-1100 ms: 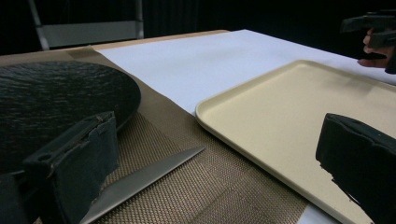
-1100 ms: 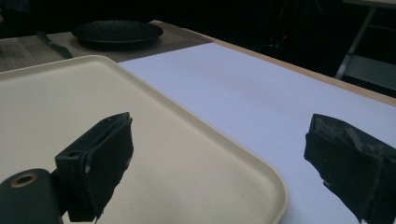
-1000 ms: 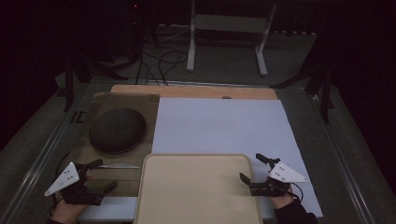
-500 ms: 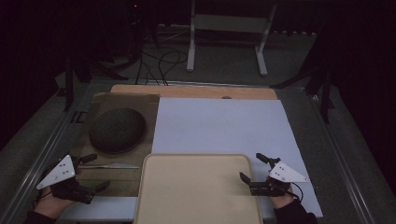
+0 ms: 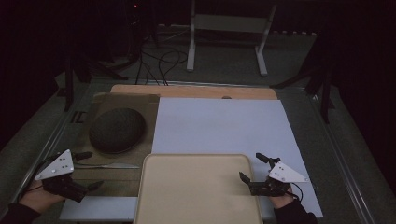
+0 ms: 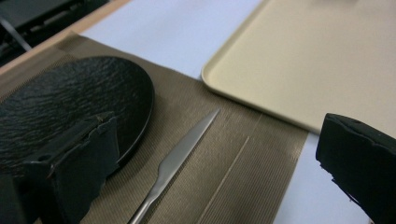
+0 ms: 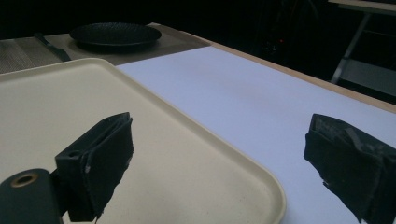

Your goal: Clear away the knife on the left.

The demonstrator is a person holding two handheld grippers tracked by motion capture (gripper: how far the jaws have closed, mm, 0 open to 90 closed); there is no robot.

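My left gripper hangs released, jaws spread wide, over the brown mat near the table's front-left corner. The knife lies flat on that mat between the black plate and the mat's front edge, just ahead of my jaws and between them in the left gripper view. Its long axis runs left to right along the table's front edge, tip toward the tray, handle toward me. My right gripper, also released, sits by the tray's right rim, well apart from the knife, so I judge the left the nearer.
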